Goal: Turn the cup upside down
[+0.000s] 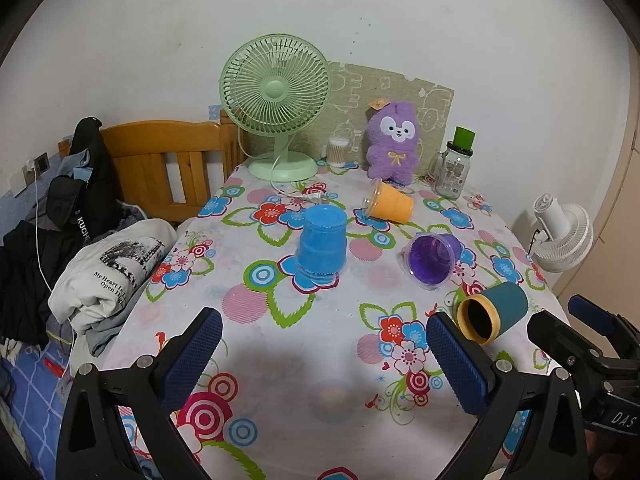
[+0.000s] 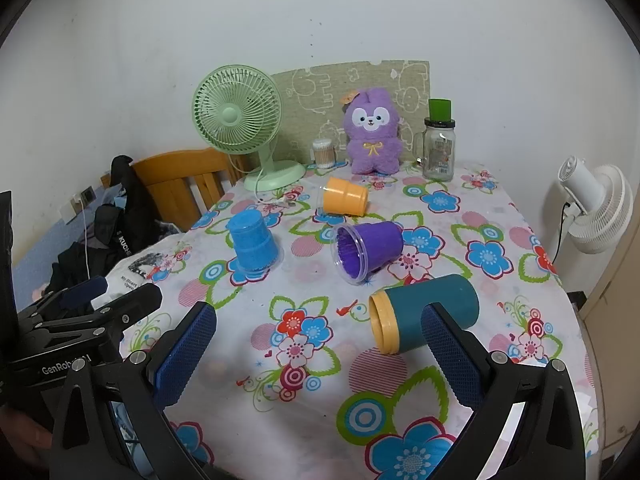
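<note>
A blue cup (image 1: 322,243) (image 2: 253,243) stands upside down on the flowered tablecloth. An orange cup (image 1: 389,202) (image 2: 345,196), a purple cup (image 1: 433,258) (image 2: 367,250) and a teal cup with a yellow rim (image 1: 493,310) (image 2: 424,312) lie on their sides. My left gripper (image 1: 324,354) is open and empty, near the table's front edge, below the blue cup. My right gripper (image 2: 320,350) is open and empty; its right finger (image 2: 452,354) overlaps the teal cup in view.
At the back stand a green fan (image 1: 276,104), a purple plush toy (image 1: 394,144), a glass jar with a green lid (image 1: 454,168) and a cotton swab jar (image 1: 338,152). A wooden headboard (image 1: 168,160) and clothes (image 1: 112,268) lie left. A white fan (image 2: 596,208) is right.
</note>
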`<act>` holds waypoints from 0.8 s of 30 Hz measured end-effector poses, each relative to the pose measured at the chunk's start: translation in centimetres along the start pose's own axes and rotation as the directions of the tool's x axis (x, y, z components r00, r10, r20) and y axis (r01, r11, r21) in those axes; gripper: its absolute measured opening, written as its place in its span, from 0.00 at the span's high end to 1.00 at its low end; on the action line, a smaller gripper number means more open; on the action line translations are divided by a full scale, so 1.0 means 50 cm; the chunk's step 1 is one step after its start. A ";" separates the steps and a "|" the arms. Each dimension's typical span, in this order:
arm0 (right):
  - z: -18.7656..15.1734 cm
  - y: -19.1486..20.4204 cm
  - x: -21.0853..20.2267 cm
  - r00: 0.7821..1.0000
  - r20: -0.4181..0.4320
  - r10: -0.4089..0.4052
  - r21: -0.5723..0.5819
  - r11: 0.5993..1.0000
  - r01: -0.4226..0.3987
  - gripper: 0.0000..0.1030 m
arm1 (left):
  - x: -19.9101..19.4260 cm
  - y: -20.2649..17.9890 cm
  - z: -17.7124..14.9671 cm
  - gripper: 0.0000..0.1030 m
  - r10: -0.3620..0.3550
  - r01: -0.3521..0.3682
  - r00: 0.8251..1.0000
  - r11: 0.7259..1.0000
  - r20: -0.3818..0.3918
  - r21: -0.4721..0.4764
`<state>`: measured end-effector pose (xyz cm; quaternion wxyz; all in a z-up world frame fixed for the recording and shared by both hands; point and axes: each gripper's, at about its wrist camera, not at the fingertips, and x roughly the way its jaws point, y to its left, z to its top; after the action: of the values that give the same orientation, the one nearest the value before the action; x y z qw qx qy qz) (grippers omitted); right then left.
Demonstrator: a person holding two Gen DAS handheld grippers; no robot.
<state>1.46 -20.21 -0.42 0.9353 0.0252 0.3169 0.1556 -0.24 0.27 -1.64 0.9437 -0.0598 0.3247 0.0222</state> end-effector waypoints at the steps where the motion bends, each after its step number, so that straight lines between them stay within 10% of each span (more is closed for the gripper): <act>1: -0.001 0.001 -0.001 1.000 0.001 -0.001 0.000 1.000 0.001 0.00 | 0.000 0.000 -0.001 0.00 0.000 0.000 1.000 1.000 -0.001 0.000; 24: -0.023 -0.083 0.056 0.996 -0.086 -0.031 0.134 0.990 0.043 0.00 | 0.074 -0.059 -0.010 0.00 -0.017 0.024 0.994 0.998 -0.105 0.061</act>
<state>4.02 -23.37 -3.59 0.9200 0.0762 0.3662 0.1171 2.63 -2.72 -4.02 0.9270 -0.0346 0.3734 -0.0008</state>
